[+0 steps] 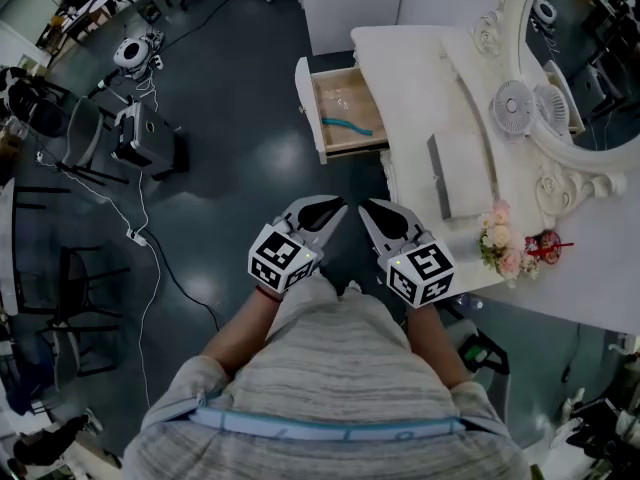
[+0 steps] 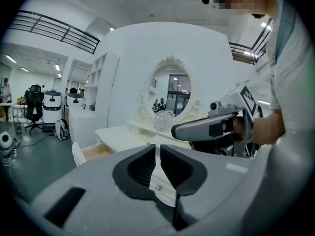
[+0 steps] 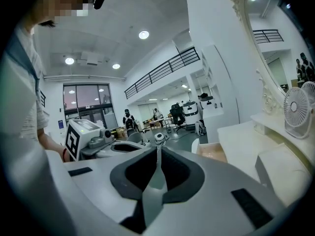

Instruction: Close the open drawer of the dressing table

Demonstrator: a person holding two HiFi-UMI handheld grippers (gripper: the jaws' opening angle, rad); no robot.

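1. Only the head view let me look down into the open drawer of the dressing table. It also showed the left gripper and the right gripper side by side, lower in the picture.
2. Inside the drawer a long blue-green thing lay slanted on the wooden bottom. Something clear lay near it, but I could not tell what it was.
3. The left gripper view did not show those things. It showed only the drawer's white front and a bit of its wooden inside, low on the left. It did show the oval mirror from the front and the right gripper from the side.
4. The right gripper view showed just an edge of the drawer past its jaws. It also showed the left gripper's marker cube and people far off in the hall.
5. In the head view the drawer stuck out of the end of the surface toward the picture's left. Its white front faced left, and the front's long side ran up and down the picture.
6. The drawer was ahead of both grippers and well apart from them.
7. The left gripper was clenched with only a thin slit left between its jaws, and nothing was in it. The right gripper was clenched too, jaws touching at the tips, and it was empty.
8. On the surface stood a small white fan, a flat grey box and pink flowers.
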